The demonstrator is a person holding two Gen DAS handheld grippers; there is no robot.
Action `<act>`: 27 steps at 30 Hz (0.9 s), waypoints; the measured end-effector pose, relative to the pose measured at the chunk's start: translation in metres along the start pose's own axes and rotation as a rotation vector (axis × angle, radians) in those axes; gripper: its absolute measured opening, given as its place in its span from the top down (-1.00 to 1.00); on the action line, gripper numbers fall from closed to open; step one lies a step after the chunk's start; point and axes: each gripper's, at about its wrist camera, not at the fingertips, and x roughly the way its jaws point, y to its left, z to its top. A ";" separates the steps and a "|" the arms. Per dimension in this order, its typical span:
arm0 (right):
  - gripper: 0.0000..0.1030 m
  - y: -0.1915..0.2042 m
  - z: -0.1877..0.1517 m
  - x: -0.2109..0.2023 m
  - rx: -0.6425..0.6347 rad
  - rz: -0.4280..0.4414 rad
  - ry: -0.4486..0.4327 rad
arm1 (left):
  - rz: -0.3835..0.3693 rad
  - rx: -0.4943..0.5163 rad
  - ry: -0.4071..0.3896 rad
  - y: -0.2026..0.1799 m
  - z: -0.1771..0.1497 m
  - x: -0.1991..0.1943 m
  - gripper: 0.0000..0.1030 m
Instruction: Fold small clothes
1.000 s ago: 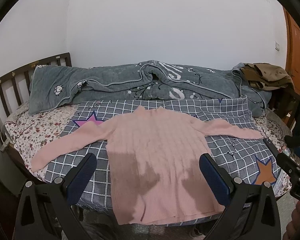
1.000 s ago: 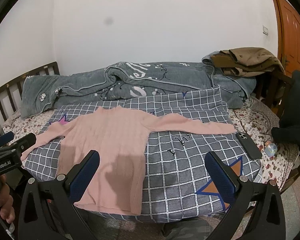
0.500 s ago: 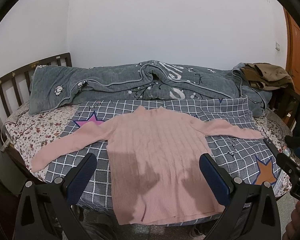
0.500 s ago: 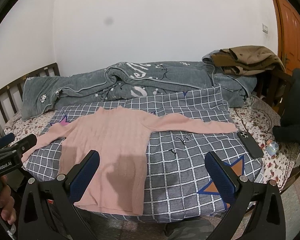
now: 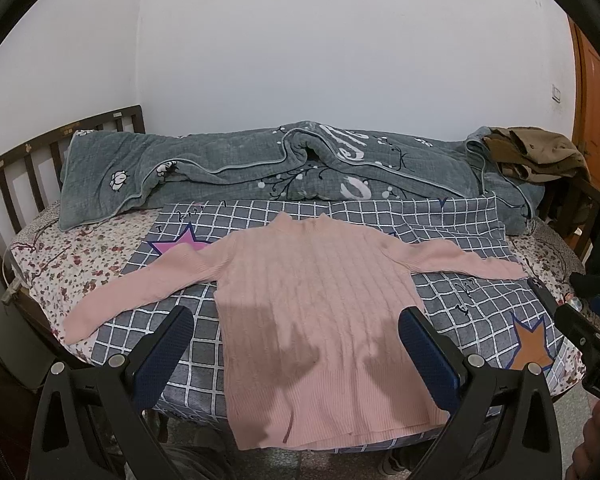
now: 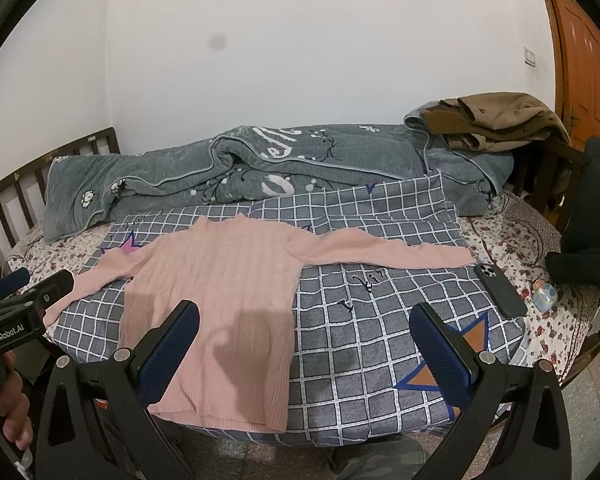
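On the bed (image 5: pixel 40 264), we are holding both tools above its near edge, and the pink sweater (image 5: pixel 320 304) is lying flat on the grey checked cover (image 5: pixel 460 300), front up, both sleeves stretched out toward the bed's left and right edges. Its hem is reaching the near edge of the bed and its collar is pointing toward the far edge, where a grey quilt (image 5: pixel 240 168) is lying bunched along the wall. We are keeping the left hand-held gripper (image 5: pixel 296 340) released, its blue pads spread wide over the sweater's lower half and touching nothing. The right hand-held gripper (image 6: pixel 304 340) is likewise released, jaws wide apart, hovering over the sweater's right side and the bare checked cover beside it (its shadow is falling on the knit). A dark phone (image 6: pixel 500 290) is lying near the bed's right edge, just past the right cuff, with a small pale object beside it. Brown clothes (image 6: pixel 496 120) are sitting piled at the far right corner.
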 end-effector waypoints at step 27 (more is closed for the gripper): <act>-0.99 0.002 0.004 -0.002 0.003 0.004 -0.009 | -0.012 -0.022 -0.048 0.003 0.007 -0.011 -1.00</act>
